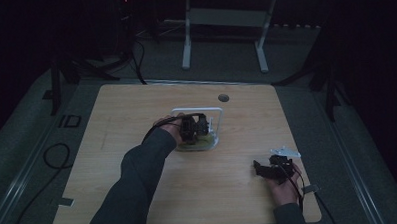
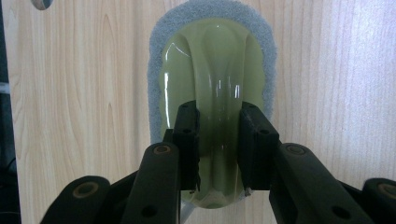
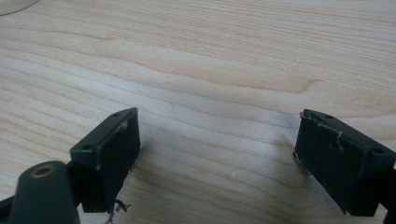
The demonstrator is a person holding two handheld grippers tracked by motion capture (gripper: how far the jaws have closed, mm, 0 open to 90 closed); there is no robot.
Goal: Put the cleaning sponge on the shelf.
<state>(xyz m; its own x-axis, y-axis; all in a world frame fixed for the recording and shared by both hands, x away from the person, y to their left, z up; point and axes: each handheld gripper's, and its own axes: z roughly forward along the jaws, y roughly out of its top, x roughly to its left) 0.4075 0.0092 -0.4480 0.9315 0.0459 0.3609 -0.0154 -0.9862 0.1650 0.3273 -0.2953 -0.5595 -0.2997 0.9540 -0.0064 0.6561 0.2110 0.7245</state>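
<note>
- The left gripper (image 2: 218,140) is being held with its two black jaws pinching the raised green handle of a scrubbing pad (image 2: 212,88); the pads are pressing on either side of the ridge, in the lower middle of the left gripper view.
- The scrubbing pad is being shown there as a glossy yellow-green plastic body rimmed by a grey fibrous pad, lying flat on the wooden table (image 2: 84,93) and running from the top centre of the frame down to the jaws.
- In the high view the left gripper (image 1: 194,127) is being seen at the centre of the frame, over a clear tray (image 1: 196,111) with a white rim, with the green of the pad just visible beneath it.
- The right gripper (image 3: 217,154) is being kept spread wide, nothing between its jaws, bare wood grain lying under them.
- In the high view the right gripper (image 1: 268,168) is being held low at the lower right, well apart from the tray.
</note>
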